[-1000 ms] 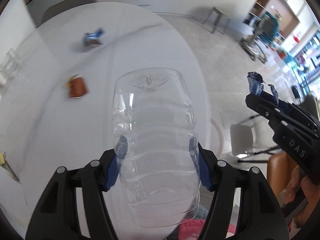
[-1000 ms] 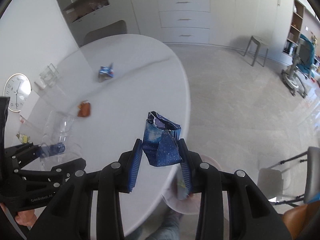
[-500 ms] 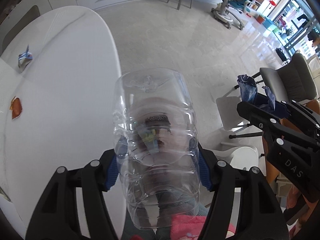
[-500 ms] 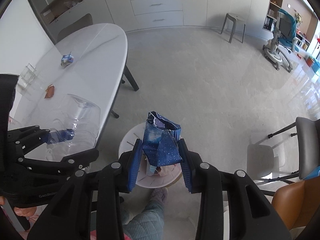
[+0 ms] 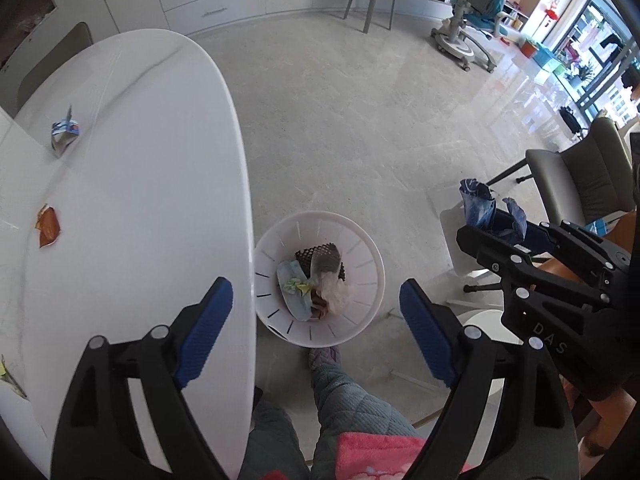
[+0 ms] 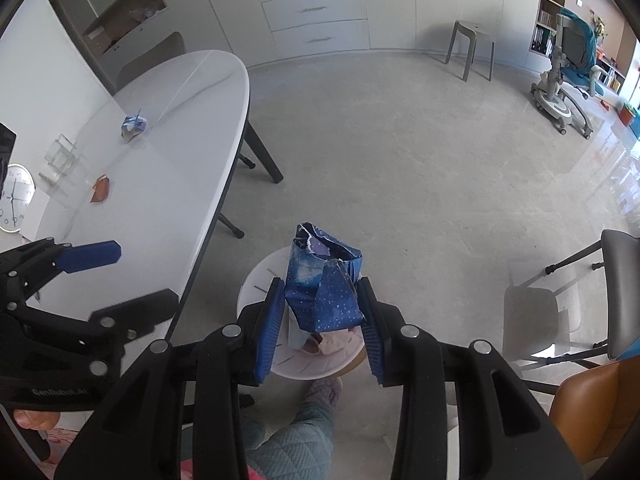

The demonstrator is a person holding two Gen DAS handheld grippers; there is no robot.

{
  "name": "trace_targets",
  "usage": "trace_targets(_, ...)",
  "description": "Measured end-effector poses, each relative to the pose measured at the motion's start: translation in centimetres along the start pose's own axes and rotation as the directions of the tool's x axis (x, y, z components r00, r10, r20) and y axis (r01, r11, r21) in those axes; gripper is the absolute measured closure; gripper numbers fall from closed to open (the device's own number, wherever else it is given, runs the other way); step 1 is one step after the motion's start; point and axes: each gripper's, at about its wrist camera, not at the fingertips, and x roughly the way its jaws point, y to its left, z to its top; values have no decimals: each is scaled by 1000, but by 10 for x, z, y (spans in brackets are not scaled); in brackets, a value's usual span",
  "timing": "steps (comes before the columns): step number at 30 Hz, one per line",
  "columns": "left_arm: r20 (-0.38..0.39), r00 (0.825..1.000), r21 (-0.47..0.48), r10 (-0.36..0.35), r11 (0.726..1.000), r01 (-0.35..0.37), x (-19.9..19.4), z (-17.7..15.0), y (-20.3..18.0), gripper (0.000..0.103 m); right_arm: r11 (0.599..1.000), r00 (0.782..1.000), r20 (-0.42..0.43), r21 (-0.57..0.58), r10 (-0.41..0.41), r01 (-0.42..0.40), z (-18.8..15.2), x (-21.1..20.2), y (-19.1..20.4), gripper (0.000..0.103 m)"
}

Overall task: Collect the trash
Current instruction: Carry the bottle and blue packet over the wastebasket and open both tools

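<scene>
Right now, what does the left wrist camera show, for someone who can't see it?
The left gripper, its fingers just opened and empty, hangs over a white trash basket holding rubbish beside a white table. The right gripper holds a crumpled blue carton; two wrappers lie on the table.

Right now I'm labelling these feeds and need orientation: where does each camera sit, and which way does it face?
Left wrist: on the left gripper, jaws just opened, empty, looking steeply down at the white slotted plastic bin beside the white oval table; quilted trouser legs show.
Right wrist: on the right gripper, clamped on a crumpled dark-blue starry paper carton, looking down at the bin; a thumb shows.
Shared: bin, table, each other's gripper.
</scene>
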Motion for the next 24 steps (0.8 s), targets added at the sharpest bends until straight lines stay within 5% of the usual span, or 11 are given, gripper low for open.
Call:
trace_targets(12, 76, 995, -108, 64, 993, -56, -42, -12, 38, 13, 998, 998, -52, -42, 46, -48, -2, 28, 30, 65)
trace_targets(16, 80, 994, -143, 77, 988, -65, -49, -19, 53, 13, 998, 998, -61, -55, 21, -25, -4, 38, 44, 15)
trace_targets(24, 92, 992, -197, 88, 978, -68, -63, -32, 80, 8, 997, 1000, -4, -72, -17, 17, 3, 21, 69, 3)
